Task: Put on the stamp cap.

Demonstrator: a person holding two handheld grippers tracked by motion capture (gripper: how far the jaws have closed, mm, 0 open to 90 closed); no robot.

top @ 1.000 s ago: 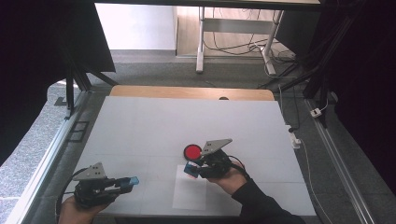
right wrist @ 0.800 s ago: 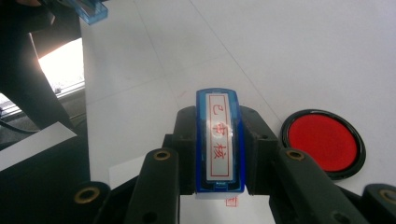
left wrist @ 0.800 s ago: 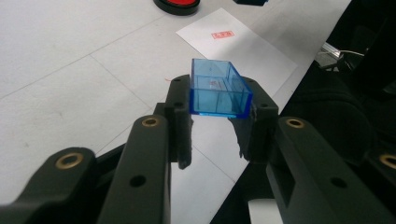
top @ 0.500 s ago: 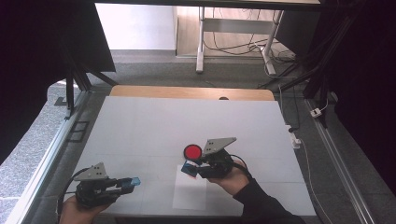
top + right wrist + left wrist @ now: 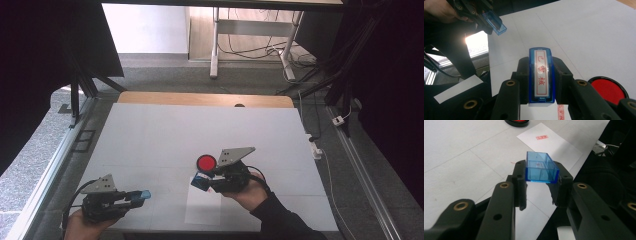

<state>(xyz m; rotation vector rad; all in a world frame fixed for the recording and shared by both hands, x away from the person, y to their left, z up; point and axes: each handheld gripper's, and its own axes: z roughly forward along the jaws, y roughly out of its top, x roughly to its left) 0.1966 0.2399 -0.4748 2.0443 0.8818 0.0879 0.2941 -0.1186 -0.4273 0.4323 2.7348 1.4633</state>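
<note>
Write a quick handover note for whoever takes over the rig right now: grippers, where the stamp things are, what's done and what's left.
Left gripper: shut on the blue cap, held off the table near its left front corner.
Right gripper: shut on the stamp, held over the paper, label side up.
Ink pad: open, on the table just beyond the right gripper.
Done: cap is off, and one red print is already on the paper.
Left, probably: any further prints, then put the cap back on the stamp and set it down.
</note>
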